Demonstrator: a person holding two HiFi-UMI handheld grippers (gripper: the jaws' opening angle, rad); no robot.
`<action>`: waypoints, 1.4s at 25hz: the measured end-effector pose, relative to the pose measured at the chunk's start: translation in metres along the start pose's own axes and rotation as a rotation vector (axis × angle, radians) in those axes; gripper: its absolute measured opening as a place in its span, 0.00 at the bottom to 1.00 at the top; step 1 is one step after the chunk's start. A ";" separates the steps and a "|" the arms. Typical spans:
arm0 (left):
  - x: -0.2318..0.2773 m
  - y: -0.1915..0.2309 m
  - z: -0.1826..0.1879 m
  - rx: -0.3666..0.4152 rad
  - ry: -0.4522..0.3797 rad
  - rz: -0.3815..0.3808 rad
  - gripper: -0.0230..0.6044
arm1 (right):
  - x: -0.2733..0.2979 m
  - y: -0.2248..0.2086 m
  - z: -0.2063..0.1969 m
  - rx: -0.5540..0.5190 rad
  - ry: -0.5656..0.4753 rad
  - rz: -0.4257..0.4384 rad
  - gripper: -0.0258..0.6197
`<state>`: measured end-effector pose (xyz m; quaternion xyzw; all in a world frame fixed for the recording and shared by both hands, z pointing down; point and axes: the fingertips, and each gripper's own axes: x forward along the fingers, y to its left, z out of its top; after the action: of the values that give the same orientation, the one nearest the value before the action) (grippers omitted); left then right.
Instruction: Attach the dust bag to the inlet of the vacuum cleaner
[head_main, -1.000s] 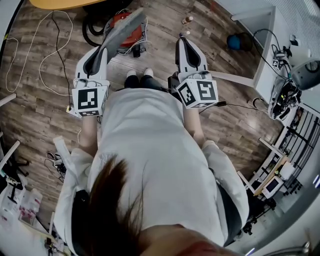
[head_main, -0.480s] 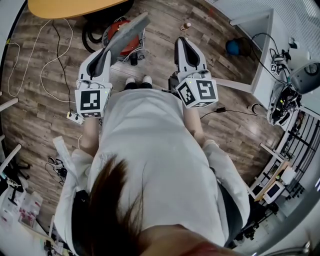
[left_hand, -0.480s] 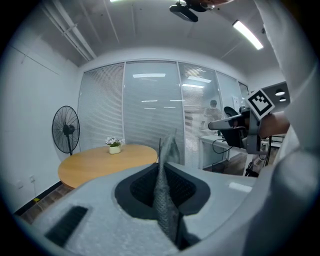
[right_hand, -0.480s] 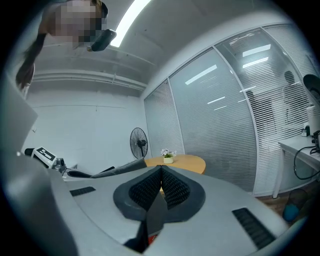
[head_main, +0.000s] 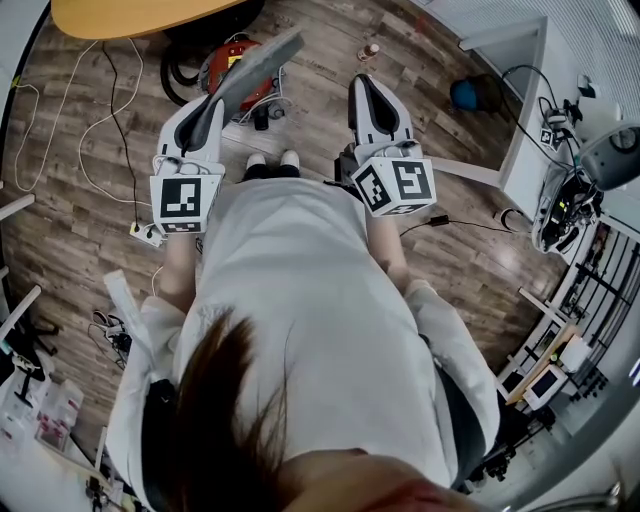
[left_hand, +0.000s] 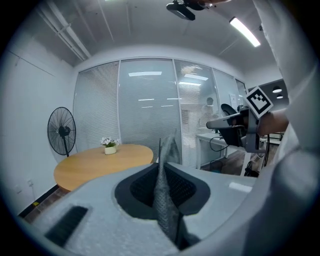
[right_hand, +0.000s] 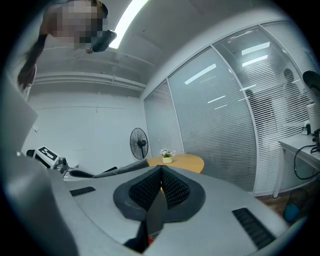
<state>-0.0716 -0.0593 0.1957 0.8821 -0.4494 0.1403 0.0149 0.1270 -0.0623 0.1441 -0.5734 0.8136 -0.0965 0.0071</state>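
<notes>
A flat grey dust bag (head_main: 262, 62) sticks out forward from my left gripper (head_main: 213, 105), which is shut on its near edge. In the left gripper view the bag (left_hand: 165, 200) stands upright on edge between the pads. The red vacuum cleaner (head_main: 228, 62) with its black hose sits on the wooden floor, below and beyond the bag. My right gripper (head_main: 362, 85) is held level to the right, shut with nothing in it. In the right gripper view the right gripper (right_hand: 161, 172) has its pads together, and the bag (right_hand: 125, 166) shows at the left.
A round wooden table (head_main: 140, 15) stands beyond the vacuum, with a flower pot (left_hand: 110, 145) on it and a standing fan (left_hand: 62, 131) beside it. Cables and a power strip (head_main: 148, 235) lie on the floor at the left. A small bottle (head_main: 370, 50), a blue object (head_main: 468, 85) and a white desk (head_main: 525, 110) are at the right.
The person has stepped closer to the table and vacuum, carrying both grippers along. The bag stays gripped in the left gripper; the right stays shut.
</notes>
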 end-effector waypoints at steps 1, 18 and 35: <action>0.002 -0.002 0.000 0.005 0.003 -0.006 0.10 | -0.002 -0.002 0.000 0.000 -0.003 0.000 0.04; 0.029 -0.035 -0.020 0.030 0.068 -0.166 0.10 | -0.001 -0.002 -0.016 -0.099 0.059 0.056 0.14; 0.044 -0.058 -0.072 0.067 0.183 -0.301 0.10 | 0.015 0.010 -0.082 -0.204 0.287 0.232 0.25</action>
<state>-0.0180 -0.0481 0.2821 0.9229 -0.3043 0.2310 0.0471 0.1023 -0.0611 0.2239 -0.4539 0.8724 -0.0930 -0.1558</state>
